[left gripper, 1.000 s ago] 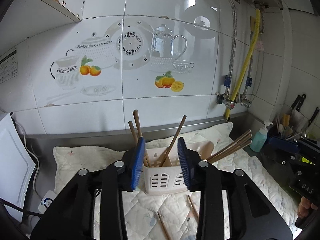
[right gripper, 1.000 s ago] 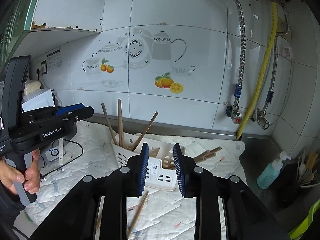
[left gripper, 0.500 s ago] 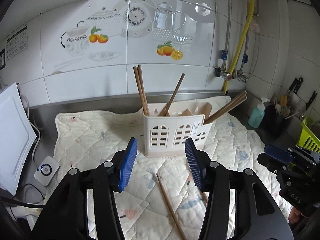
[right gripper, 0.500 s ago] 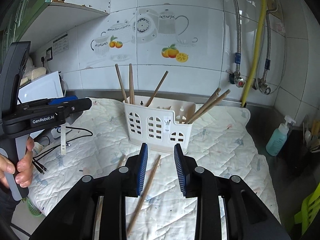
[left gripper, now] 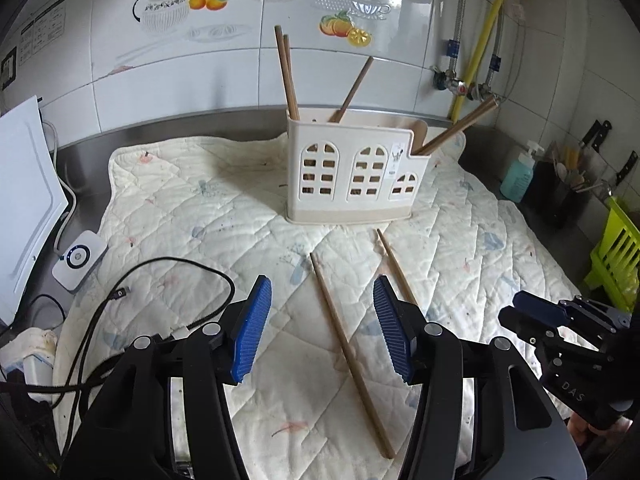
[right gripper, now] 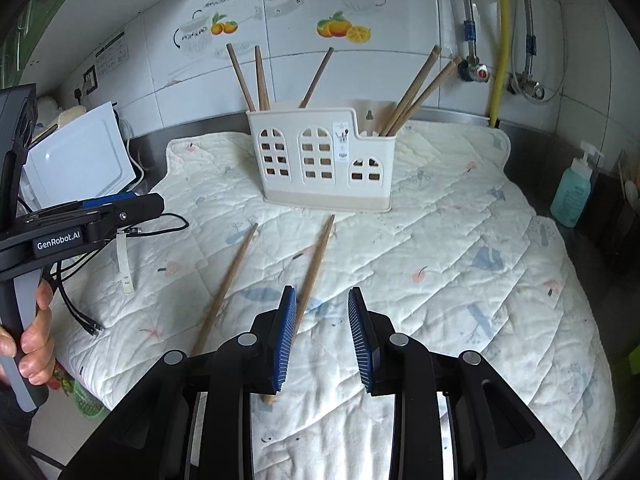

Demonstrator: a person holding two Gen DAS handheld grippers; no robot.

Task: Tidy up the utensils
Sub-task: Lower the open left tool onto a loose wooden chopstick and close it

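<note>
A cream utensil holder (left gripper: 352, 172) with arched cut-outs stands on the quilted mat (left gripper: 208, 216) and has several wooden chopsticks upright in it. It also shows in the right wrist view (right gripper: 324, 160). Two loose chopsticks lie on the mat in front of it: a long one (left gripper: 348, 348) and a second one (left gripper: 394, 266), also visible as the left one (right gripper: 228, 284) and the right one (right gripper: 314, 268). My left gripper (left gripper: 322, 330) is open above the long chopstick. My right gripper (right gripper: 322, 336) is open just right of the right chopstick, and appears in the left wrist view (left gripper: 560, 320).
A white board (left gripper: 24, 200), a small white device (left gripper: 78, 258) and black cables (left gripper: 132, 292) lie at the left. A blue soap bottle (right gripper: 572, 194), a dark utensil pot (left gripper: 560, 188), knives and a green rack (left gripper: 616, 256) stand at the right. Tiled wall and pipes behind.
Both grippers have pulled back from the holder and tilted down toward the mat. The two loose chopsticks now lie in full view. The left jaws have opened wider.
</note>
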